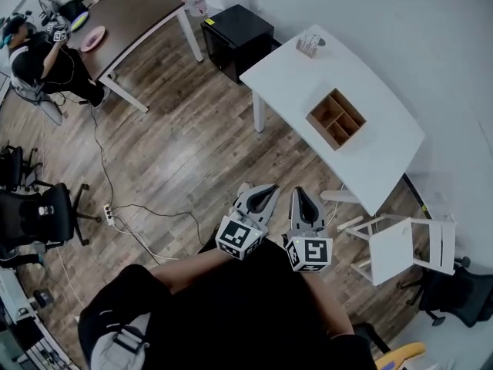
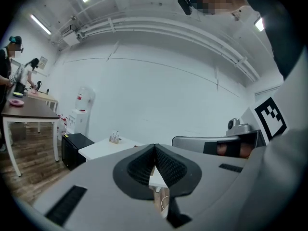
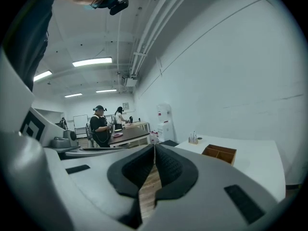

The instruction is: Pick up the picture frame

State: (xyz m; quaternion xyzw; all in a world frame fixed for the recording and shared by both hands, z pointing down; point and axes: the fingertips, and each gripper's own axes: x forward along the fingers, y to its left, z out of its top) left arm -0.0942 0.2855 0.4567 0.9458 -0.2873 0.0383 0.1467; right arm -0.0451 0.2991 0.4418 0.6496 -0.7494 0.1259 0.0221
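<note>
The left gripper (image 1: 267, 191) is held level near the body, jaws fully together and empty (likely a carrying posture). The right gripper (image 1: 299, 193) matches it, holding nothing. Ahead, the worktop (image 1: 385, 129) carries a tray (image 1: 337, 119). No picture frame is discernible.

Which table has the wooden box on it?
The white table near the wall holds the wooden box with compartments. The dark brown table carries a pink plate instead.
</note>
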